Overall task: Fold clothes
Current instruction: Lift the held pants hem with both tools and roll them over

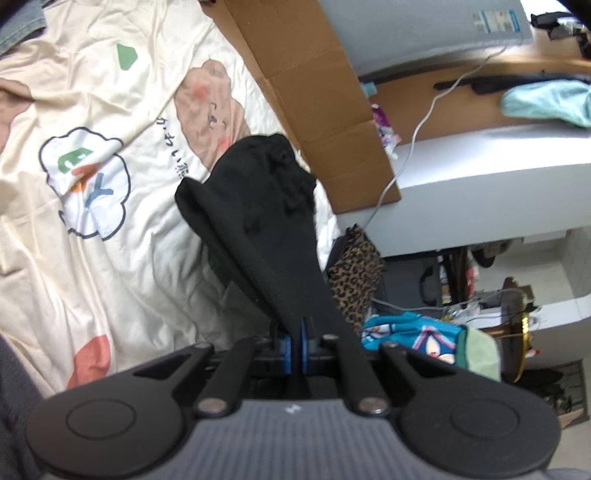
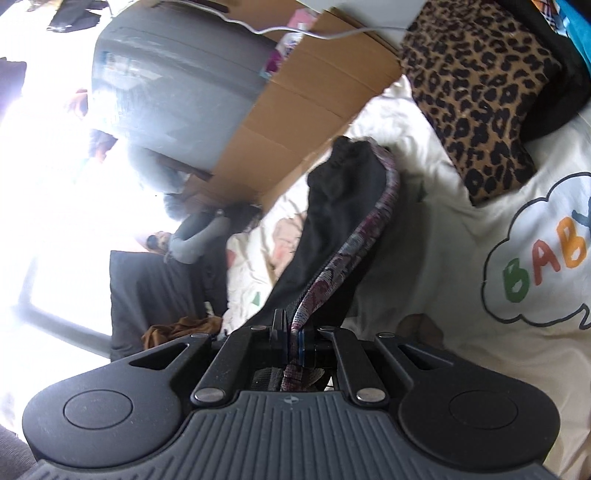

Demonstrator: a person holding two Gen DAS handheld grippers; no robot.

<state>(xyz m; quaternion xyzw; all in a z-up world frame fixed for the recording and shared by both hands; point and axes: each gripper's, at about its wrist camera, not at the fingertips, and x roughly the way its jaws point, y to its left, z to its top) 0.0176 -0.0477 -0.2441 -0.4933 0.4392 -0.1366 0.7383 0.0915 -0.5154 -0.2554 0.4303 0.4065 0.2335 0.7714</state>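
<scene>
Lettering first: on the cream bedcover (image 1: 92,92) you can read "BABY" (image 2: 543,262) in green, orange and blue inside a cloud outline in your right wrist view; the left wrist view shows a similar cloud patch (image 1: 86,184) with creased letters and a line of small Japanese script (image 1: 170,147) beside a brown bear print (image 1: 212,107). A label (image 1: 493,18) on the grey appliance is too blurred to read.

Your left gripper (image 1: 295,332) has its blue-edged pads together, clamped on a black garment (image 1: 266,206): matte, soft knit, stretched taut from the jaws and bunching into a crumpled lump further out, hanging above the bedcover. Your right gripper (image 2: 291,339) is likewise pinched closed on the same black garment (image 2: 332,206), gripping it at a woven patterned band (image 2: 354,243) in purple, grey and maroon that curves along its edge.

Beyond it lies a leopard-print cloth (image 2: 476,103), folded into a flat block on the bed. A sheet of plain brown corrugated cardboard (image 1: 314,92) leans along the bed's far edge, with a white cable (image 1: 424,122) trailing over a pale shelf (image 1: 498,162). A mint green towel (image 1: 546,103) lies on a brown desktop (image 1: 480,62), and bright blue cartoon-print fabric (image 1: 410,332) sits low beside the bed. Strong window light (image 2: 44,166) washes out the left of the right view
</scene>
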